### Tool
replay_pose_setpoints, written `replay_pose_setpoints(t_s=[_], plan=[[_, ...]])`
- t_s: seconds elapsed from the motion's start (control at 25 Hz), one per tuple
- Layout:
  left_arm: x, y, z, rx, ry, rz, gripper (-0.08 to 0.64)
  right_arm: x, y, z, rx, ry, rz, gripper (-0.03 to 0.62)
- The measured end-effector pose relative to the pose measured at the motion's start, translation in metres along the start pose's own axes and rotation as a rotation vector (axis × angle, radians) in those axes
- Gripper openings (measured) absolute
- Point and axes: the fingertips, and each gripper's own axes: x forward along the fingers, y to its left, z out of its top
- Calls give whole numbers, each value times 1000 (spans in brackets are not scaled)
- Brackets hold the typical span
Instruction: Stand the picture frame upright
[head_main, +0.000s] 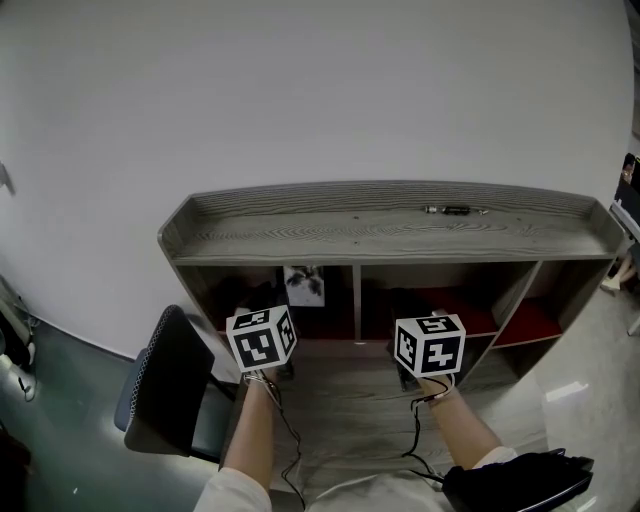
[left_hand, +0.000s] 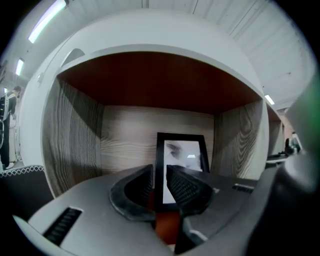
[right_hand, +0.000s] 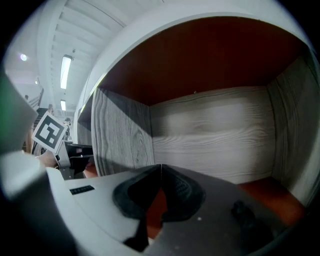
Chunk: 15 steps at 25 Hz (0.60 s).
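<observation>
Soft even light, dim shadowed interiors, fisheye-warped vignetted edges.

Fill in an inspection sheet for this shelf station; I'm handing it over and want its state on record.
Surface: grey wood-grain shelf unit with red-floored cubbies.
Job's things: picture frame stands upright in the left cubby.
Clutter: small dark object on the shelf top.
Grippers: left gripper closed on the frame's left edge; right gripper shut and empty, facing the next cubby.
Cables: black cables trail back along both wrists.
Surroundings: black chair at the left, white wall behind, black item at lower right, kind unclear.
</observation>
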Motion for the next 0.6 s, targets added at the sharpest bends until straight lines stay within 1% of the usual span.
replay_pose_setpoints(t_s=[0.28,0.6], plan=[[-26,-2,1,4,-17,18,78,-16,9,-1,-1,-8,18,32],[-63,-4,-14,-5,-15,28,78,-36,27,-14,0,6,47,32]])
